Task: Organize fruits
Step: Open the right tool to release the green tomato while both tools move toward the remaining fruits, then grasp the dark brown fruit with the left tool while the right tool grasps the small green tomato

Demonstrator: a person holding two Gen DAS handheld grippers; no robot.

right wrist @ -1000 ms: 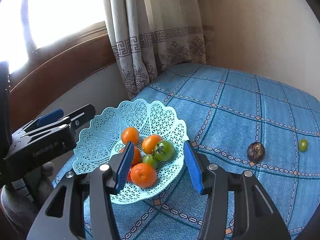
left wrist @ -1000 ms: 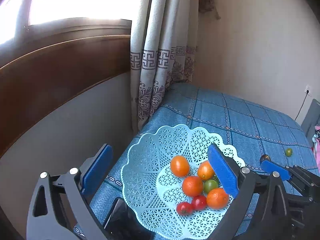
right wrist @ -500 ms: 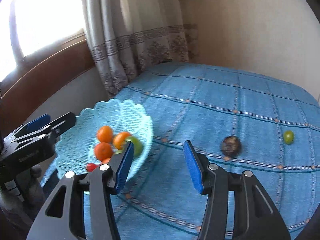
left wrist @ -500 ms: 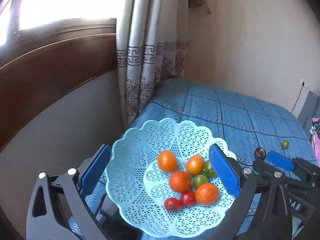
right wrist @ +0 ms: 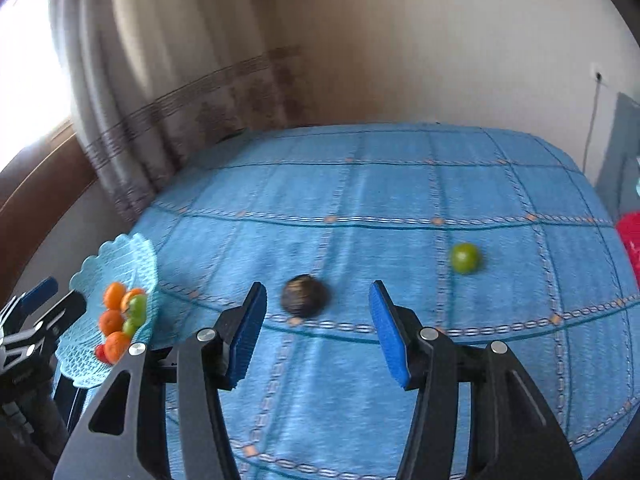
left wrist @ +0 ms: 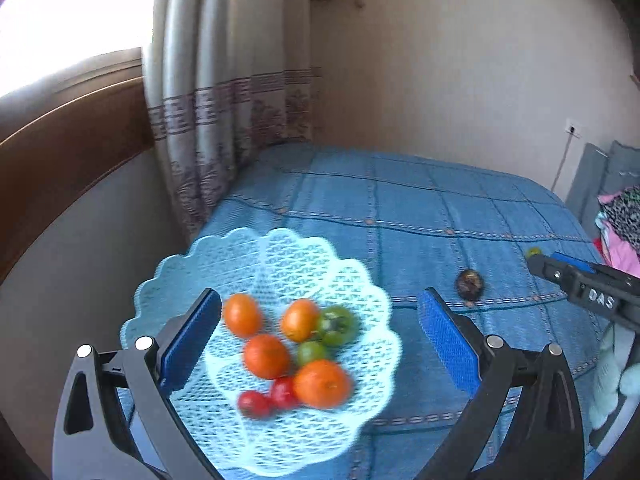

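Note:
A pale blue lattice basket [left wrist: 280, 256] [right wrist: 120, 256] at the table's left edge holds several oranges, green tomatoes and small red tomatoes. My left gripper [left wrist: 320, 340] hovers open above it, nothing between its blue pads. A dark round fruit [right wrist: 305, 295] [left wrist: 470, 284] lies on the blue cloth, just ahead of my right gripper [right wrist: 318, 334], which is open and empty. A small green fruit [right wrist: 465, 258] [left wrist: 533, 252] rests farther right. In the left wrist view the right gripper's tip [left wrist: 560, 266] shows at the right edge.
A blue checked cloth [right wrist: 400, 184] covers the table, which stands in a corner against a beige wall [left wrist: 460, 60]. A patterned curtain [left wrist: 224, 120] hangs behind the basket, under a bright window. Pink and red items [left wrist: 620, 220] lie at the far right.
My right gripper has swung right, away from the basket, and now faces the dark fruit. The left gripper's view has shifted right too, the basket sliding toward the lower left.

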